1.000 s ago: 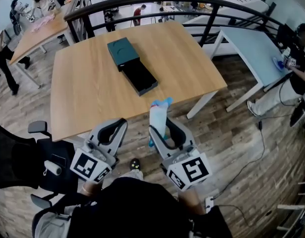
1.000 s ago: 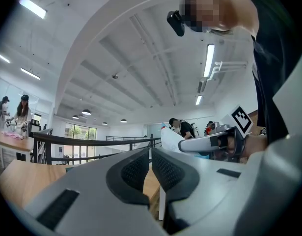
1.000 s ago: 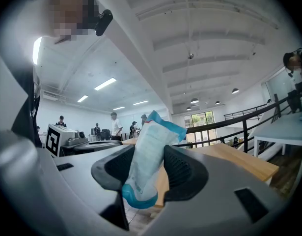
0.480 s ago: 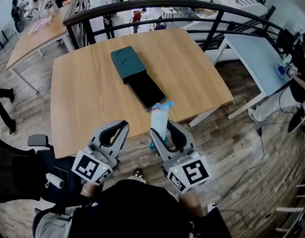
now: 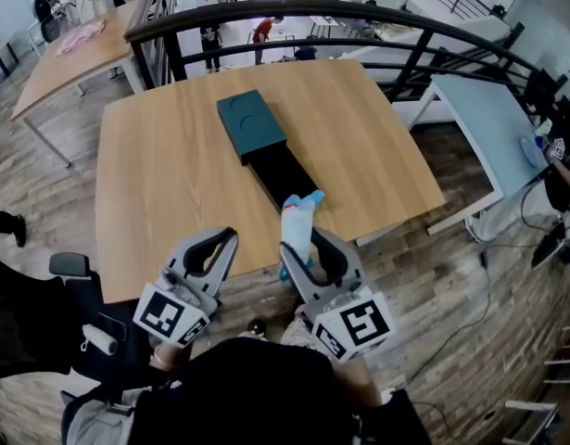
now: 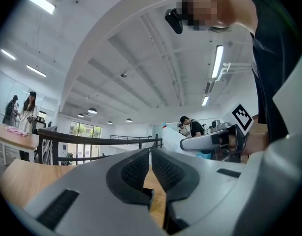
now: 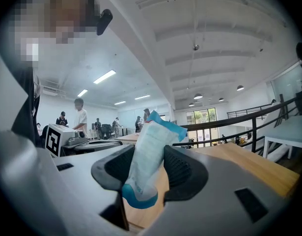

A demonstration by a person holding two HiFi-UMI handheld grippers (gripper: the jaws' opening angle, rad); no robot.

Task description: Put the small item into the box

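Note:
A dark teal box lies open on the wooden table, with its lid resting on the far end. My right gripper is shut on a small white and blue packet, held upright just short of the table's near edge and the box. The packet stands pinched between the pads in the right gripper view. My left gripper hangs beside it to the left, jaws nearly together with nothing between them.
A black railing runs behind the table. A light blue table stands to the right and another wooden table at the far left. A black office chair sits at the lower left. People stand in the distance.
The view has moved forward: the table and box now sit closer and more centred. Both grippers keep their pose, with the packet still held in the right one.

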